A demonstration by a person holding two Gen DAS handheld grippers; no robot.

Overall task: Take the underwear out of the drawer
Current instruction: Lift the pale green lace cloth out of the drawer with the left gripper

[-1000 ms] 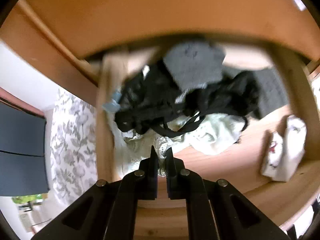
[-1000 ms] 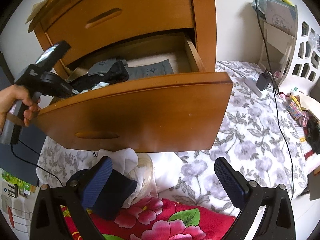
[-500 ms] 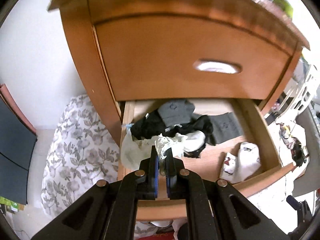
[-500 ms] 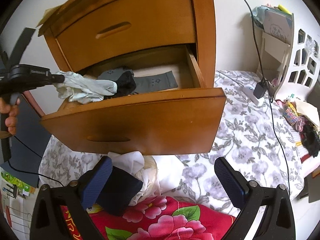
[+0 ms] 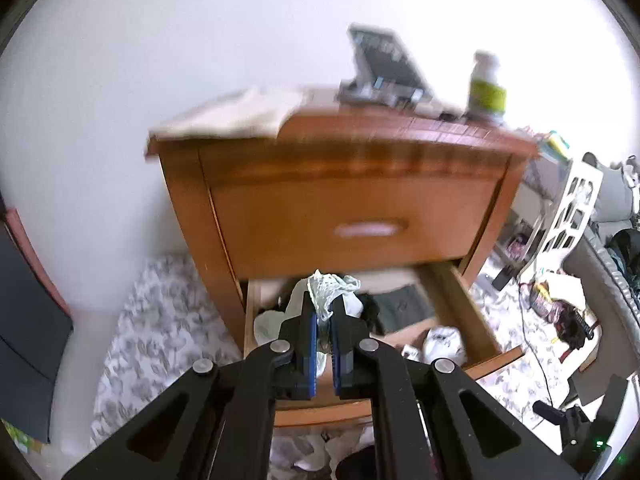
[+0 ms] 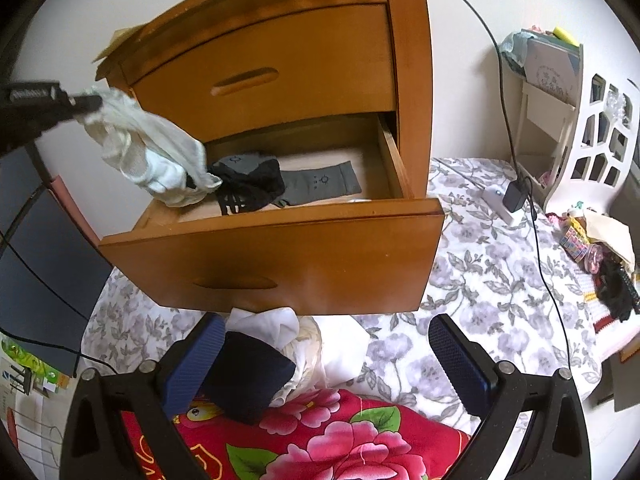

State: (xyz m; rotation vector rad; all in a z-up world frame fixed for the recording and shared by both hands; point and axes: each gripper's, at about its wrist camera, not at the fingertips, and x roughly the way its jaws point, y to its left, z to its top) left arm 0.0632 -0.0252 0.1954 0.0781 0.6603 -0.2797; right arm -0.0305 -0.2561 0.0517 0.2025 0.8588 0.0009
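Note:
My left gripper (image 5: 324, 300) is shut on pale green-white underwear (image 5: 328, 286), which it holds above the left end of the open lower drawer (image 5: 476, 320). From the right wrist view the same gripper (image 6: 90, 101) sits at the far left, and the underwear (image 6: 148, 148) hangs from it down to the drawer (image 6: 280, 256). Black lace underwear (image 6: 248, 188) and a grey garment (image 6: 320, 182) lie inside. My right gripper (image 6: 324, 344) is open, low in front of the drawer, nothing between its fingers.
A wooden nightstand (image 6: 288, 68) holds the drawer; a bottle (image 5: 486, 88) and a device (image 5: 384, 68) stand on top. White and dark-blue clothes (image 6: 272, 356) lie below the drawer on a red floral cloth (image 6: 320, 440). A white rack (image 6: 580, 128) and cable are right.
My left gripper has risen and pulled back out of the drawer with the pale underwear, which now hangs stretched above the drawer's left end. The right gripper stayed nearly still.

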